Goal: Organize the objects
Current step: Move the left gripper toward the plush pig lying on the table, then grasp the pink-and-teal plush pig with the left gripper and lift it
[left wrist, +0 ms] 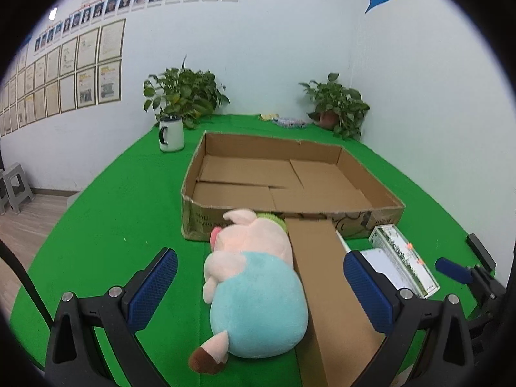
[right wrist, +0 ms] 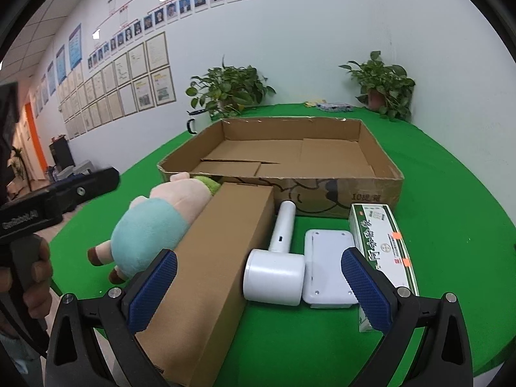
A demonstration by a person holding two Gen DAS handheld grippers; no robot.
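Left wrist view: my left claw (left wrist: 260,287) hangs with its blue-padded fingers spread wide and holding nothing, straddling the pink-and-teal plush pig toy (left wrist: 254,287) that lies on the green-covered counter (left wrist: 106,213). The toy lies dead ahead of this claw, its long axis running straight away from me, snout toward the near wall of the wide, shallow open cardboard tray (left wrist: 322,180) and brown-tipped foot nearest the lens. Its right flank rests against the long, closed brown cardboard box (left wrist: 325,277), which lies parallel to it and also points at the tray.

Right wrist view: my right claw (right wrist: 259,287), likewise spread and empty, faces the white hammer-shaped plastic device (right wrist: 277,258), with the same long box under its left finger. A flat white rounded-rectangle plastic unit (right wrist: 325,267) sits just beside the device, and a green-and-white printed carton (right wrist: 383,242) lies along the right finger. A hand (right wrist: 30,277) grips the other tool's handle at the left edge.

I judge the left claw nearer the toy. Closing across its belly looks workable, though the right finger must slip between plush and box. The tray appears empty.
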